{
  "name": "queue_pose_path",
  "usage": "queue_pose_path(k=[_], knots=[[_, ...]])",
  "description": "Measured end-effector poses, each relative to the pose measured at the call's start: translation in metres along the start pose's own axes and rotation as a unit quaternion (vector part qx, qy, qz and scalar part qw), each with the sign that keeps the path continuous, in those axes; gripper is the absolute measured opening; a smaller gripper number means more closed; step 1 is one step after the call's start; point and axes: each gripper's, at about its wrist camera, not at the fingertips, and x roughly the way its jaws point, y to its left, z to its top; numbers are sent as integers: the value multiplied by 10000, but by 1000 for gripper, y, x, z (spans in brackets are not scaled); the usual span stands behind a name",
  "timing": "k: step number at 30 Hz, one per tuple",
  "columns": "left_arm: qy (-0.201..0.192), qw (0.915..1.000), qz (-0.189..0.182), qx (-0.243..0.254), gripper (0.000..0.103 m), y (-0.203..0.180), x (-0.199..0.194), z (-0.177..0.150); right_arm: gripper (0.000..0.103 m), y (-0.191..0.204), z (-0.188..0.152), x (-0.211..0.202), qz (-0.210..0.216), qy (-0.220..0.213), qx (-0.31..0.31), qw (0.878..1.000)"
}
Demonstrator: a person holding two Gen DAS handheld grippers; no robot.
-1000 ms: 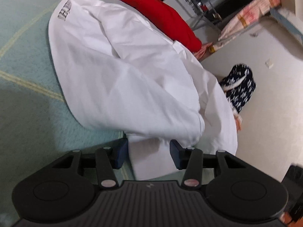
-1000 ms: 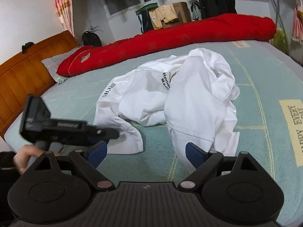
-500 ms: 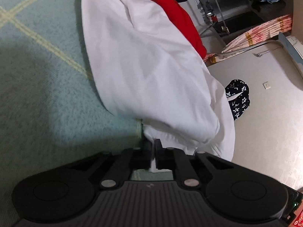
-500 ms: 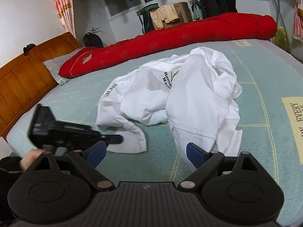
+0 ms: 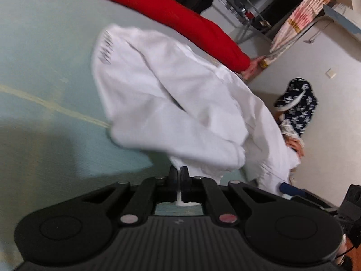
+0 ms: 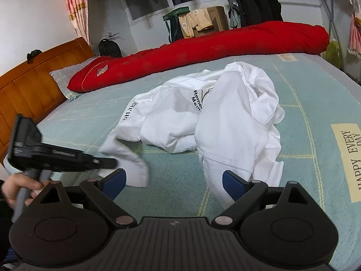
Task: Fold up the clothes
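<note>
Left wrist view: the left gripper is seen with its fingers pressed together on a thin fold of the white shirt, a sliver of white cloth showing between them. The pinched hem is raised off the bed; the rest of the shirt is blurred and lies crumpled on the pale green blanket. A red quilt is noted along the far edge of the bed, and a dark patterned garment by the wall beyond.

Right wrist view: the right gripper is held low over the near edge of the bed, its blue-padded fingers spread wide with nothing between them. The shirt is heaped in the middle of the bed, just ahead of the fingers; dark lettering is visible on its folds. The left gripper is seen at lower left, gripped by a hand, its tip at the shirt's near-left corner. A wooden headboard stands at left.
</note>
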Motion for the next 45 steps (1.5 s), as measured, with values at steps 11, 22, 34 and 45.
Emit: queue_pose_path(k=[11, 22, 34, 45], knots=[[-393, 9853, 1657, 95, 2, 69, -100, 38, 95, 9, 3, 6, 63, -7, -88, 9999], [-586, 9653, 2534, -228, 2, 124, -127, 71, 95, 18, 7, 9, -30, 29, -194, 9998], [-1025, 9300, 3507, -409, 1, 162, -176, 133, 95, 26, 11, 24, -103, 153, -272, 9995], [-950, 9212, 3533, -1324, 13, 227, -159, 137, 95, 36, 14, 34, -179, 304, -450, 9984]])
